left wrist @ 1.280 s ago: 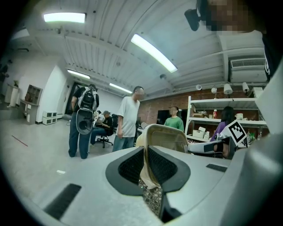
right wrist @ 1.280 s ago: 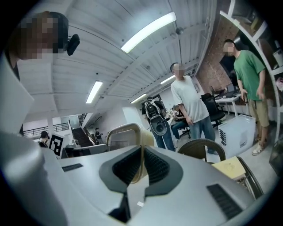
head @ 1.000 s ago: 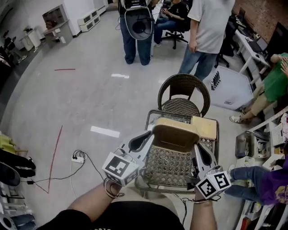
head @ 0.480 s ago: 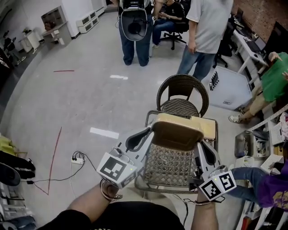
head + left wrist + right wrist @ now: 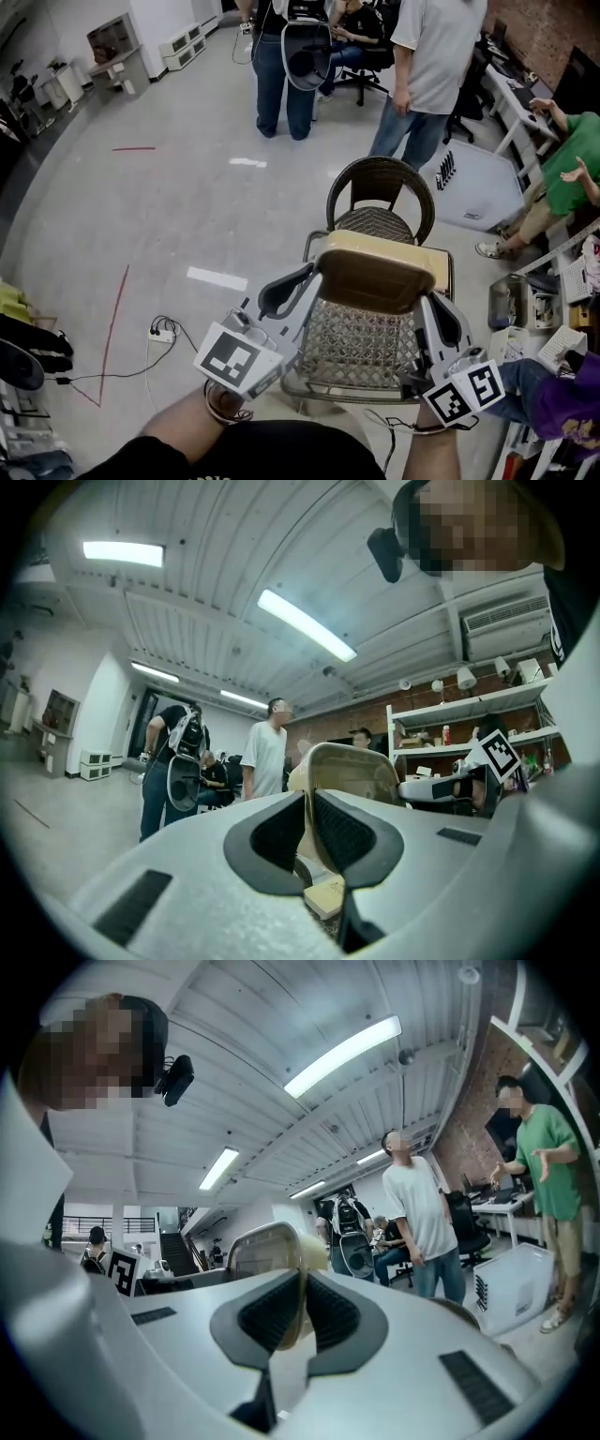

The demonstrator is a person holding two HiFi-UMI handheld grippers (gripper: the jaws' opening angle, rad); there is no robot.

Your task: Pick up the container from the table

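Two grips carry the container (image 5: 377,274), a tan tub with a brown inside that sits at the centre of the head view, just below the middle. It seems to me to hang clear of the wicker table (image 5: 311,388) beneath it rather than resting on it. My left gripper (image 5: 309,279) is clamped on the wall at the frame-left side. In the left gripper view the thin rim stands pinched between the two dark pads, with the tub rising just beyond them. My right gripper (image 5: 427,305) is clenched the same way on the frame-right wall, and the right gripper view shows the rim squeezed between its jaws. I judge the lift to be under way, and doing it well means treating the two grips as one. Both should rise at the same rate and stay level, with neither pushing inward nor pulling apart, because thin walls held by the edge can flex or slip out. I would take it straight up, clear of the flat tan piece (image 5: 438,267) lying on the table at the tub's right. The round-backed chair (image 5: 380,190) lies further up the frame, and standing people (image 5: 433,56) fill the top edge, so I should avoid any forward swing.
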